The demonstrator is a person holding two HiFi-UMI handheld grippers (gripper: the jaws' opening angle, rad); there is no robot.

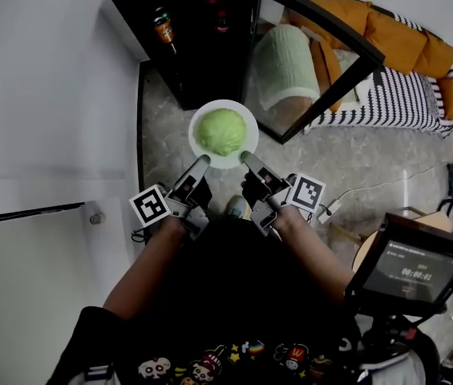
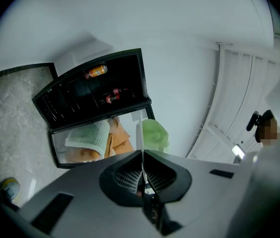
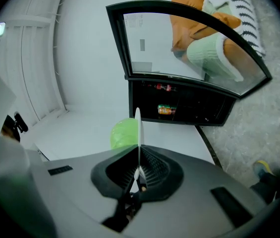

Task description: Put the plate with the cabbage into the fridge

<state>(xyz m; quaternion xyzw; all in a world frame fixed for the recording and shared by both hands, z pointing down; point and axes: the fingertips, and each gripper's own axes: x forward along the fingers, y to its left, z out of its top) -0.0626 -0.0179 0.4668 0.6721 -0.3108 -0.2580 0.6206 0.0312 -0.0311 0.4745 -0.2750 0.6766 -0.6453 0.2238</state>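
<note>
Closest to the head camera is the dark shirt [image 1: 234, 295], and past it both claws reach forward. The left claw [image 1: 203, 161] and right claw [image 1: 245, 157] are each clamped tight on the near rim of the plate [image 1: 197, 144]. In both gripper views the white edge sits right in the pinch. The plate is up in the air over the floor [image 1: 162, 147], just in front of the open fridge [image 1: 198, 70], with the cabbage [image 1: 220, 131] sitting in the middle.

What worries me is that the grip is all on one side of the rim, so the far edge could dip. That cabbage is round and loose, so I reckon any tilt would roll it off. The glass door [image 1: 322, 62] hangs out on the right and could clip the right claw on the way in. The orange-label bottle [image 1: 162, 27] on the shelf could get knocked too.

Count: two claws, one plate, one cabbage, one fridge, one door, one orange-label bottle, plus darker bottles further back that I can't count reliably.
</note>
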